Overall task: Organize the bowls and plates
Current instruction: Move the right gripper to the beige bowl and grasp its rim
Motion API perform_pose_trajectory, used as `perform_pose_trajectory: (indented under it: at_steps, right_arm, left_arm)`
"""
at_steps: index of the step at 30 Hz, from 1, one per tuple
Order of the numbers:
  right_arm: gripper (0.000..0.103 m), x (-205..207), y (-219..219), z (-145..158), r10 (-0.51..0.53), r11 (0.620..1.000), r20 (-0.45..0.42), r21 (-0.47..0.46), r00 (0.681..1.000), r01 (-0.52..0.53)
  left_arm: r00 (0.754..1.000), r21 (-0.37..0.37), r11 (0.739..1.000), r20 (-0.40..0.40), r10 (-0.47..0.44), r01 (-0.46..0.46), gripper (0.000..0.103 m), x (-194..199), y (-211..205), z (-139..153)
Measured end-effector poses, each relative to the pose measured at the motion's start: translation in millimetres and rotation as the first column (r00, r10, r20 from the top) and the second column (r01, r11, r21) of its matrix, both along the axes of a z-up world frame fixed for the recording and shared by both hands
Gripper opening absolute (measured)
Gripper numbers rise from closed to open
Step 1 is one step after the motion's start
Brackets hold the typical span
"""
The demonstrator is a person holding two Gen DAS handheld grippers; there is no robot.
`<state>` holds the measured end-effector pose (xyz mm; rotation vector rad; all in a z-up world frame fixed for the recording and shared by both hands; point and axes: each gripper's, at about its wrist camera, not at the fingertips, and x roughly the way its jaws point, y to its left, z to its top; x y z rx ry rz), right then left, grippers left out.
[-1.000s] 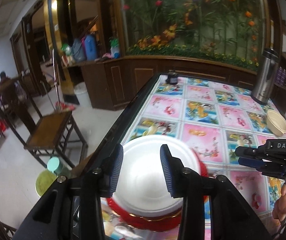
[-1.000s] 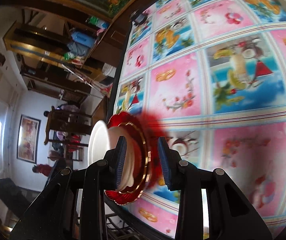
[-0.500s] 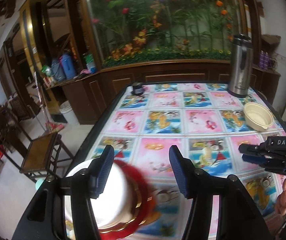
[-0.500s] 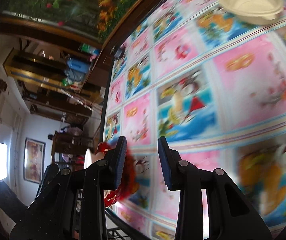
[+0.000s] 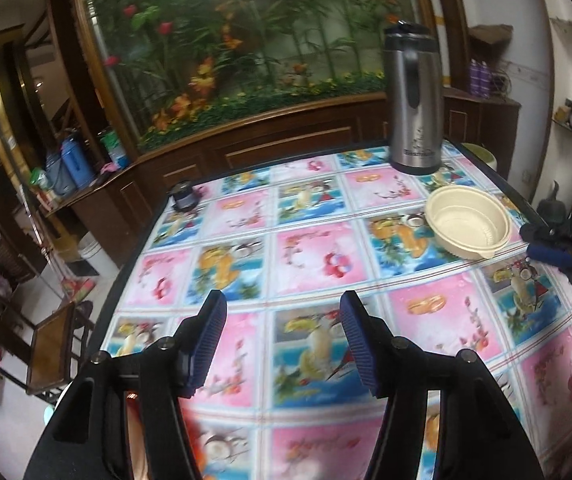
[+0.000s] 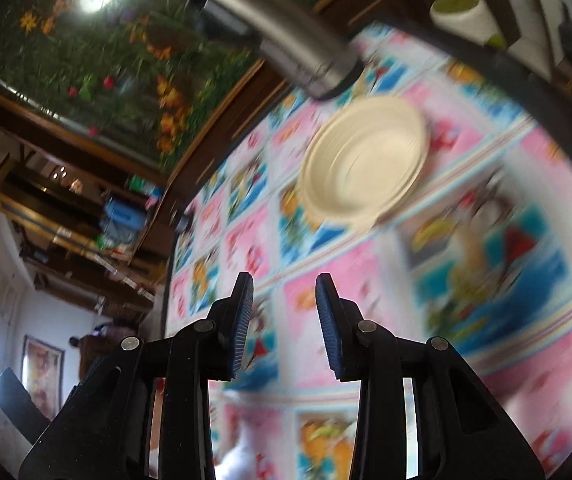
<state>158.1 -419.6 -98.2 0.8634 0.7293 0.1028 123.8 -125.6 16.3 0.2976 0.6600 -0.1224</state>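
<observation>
A cream bowl stands upright on the patterned tablecloth, far right, just in front of a steel flask. My left gripper is open over the near middle of the table, nothing between its blue pads. A blurred sliver of the red plate shows behind its left finger at the bottom. My right gripper pokes in at the right edge, close to the bowl's right side. In the right wrist view that gripper is open and empty, and the cream bowl lies ahead of it, blurred.
The steel flask stands at the far right of the table and a small dark jar at the far left corner. A wooden chair stands on the floor left of the table. A white bin stands beyond the far edge.
Both grippers have swung right, away from the red plate with the white bowl on it. The left jaws have widened. The cream bowl has come into the right wrist view.
</observation>
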Motion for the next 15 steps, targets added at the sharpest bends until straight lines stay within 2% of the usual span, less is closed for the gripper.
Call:
perform_pose_trajectory:
  at_steps: [4,7,12,15]
  right_arm:
    - [0.032,3,-19,5,-0.066,0.992,0.035,-0.104,0.997,0.07]
    - [0.032,2,-31,5,-0.126,0.982,0.069,-0.134,0.99,0.135]
    - [0.032,1,-46,1,-0.179,0.972,0.094,-0.14,0.979,0.191]
    - [0.032,1,-60,-12,-0.194,0.977,0.075,-0.078,0.978,0.2]
  left_arm:
    - [1.0,0.021,1.0,-0.011,-0.021,0.021,0.059,14,-21,-6]
    - [0.999,0.03,0.999,-0.023,-0.031,0.032,0.059,23,-35,-10]
    - [0.998,0.044,0.998,-0.047,-0.039,0.041,0.059,34,-54,-18]
    - [0.998,0.061,0.998,-0.051,-0.032,0.035,0.059,35,-64,-22]
